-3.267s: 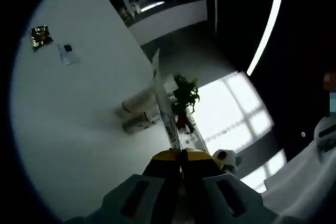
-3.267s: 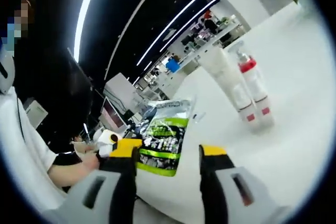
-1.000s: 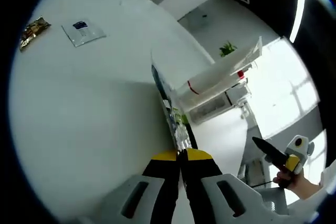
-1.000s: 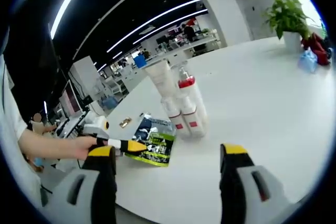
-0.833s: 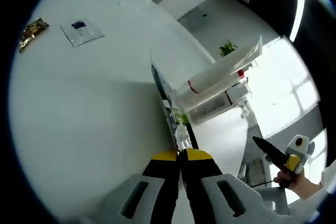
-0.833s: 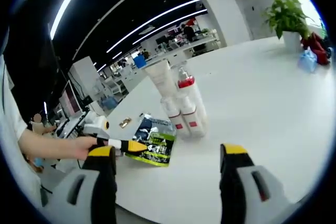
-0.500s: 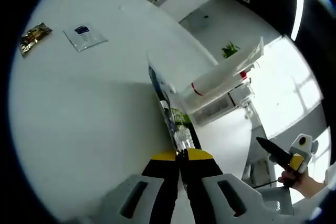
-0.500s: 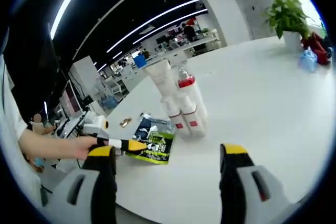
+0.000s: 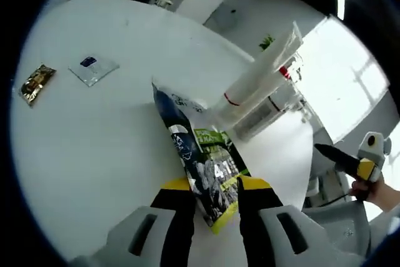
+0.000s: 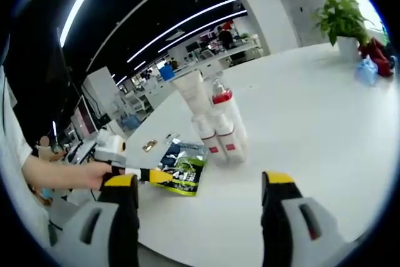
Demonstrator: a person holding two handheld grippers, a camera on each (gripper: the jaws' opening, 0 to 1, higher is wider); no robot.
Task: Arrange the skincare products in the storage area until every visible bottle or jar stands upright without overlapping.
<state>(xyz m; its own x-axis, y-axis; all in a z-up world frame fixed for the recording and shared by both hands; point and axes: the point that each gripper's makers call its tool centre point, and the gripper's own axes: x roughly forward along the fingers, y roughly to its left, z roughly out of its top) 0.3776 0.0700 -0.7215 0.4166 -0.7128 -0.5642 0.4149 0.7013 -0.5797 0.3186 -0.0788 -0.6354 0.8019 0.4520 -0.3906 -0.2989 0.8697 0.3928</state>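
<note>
The left gripper (image 9: 212,192) has its yellow-tipped jaws parted, with the glossy blue, green and black printed pouch (image 9: 203,164) lying between them on the white round table (image 9: 81,136); whether the jaws touch it I cannot tell. In the right gripper view the same pouch (image 10: 180,170) lies flat near the table's near edge, with the left gripper (image 10: 156,176) at its near end. The right gripper (image 10: 200,186) hangs empty, jaws wide apart, above the near edge.

Just beyond the pouch a white squeeze tube with a red band (image 9: 259,70) and a white pump bottle with a red collar (image 9: 265,110) lie side by side, touching; they also show in the right gripper view, tube (image 10: 194,101) and bottle (image 10: 226,123). Well off toward the far left edge lie a small clear sachet (image 9: 92,70) and a small gold foil packet (image 9: 36,82).

The step looks like setting the pouch down clear of the bottles. Done well, the left jaws should draw straight back without dragging it, leaving space so the tube and bottle can each be stood upright without leaning on one another.
</note>
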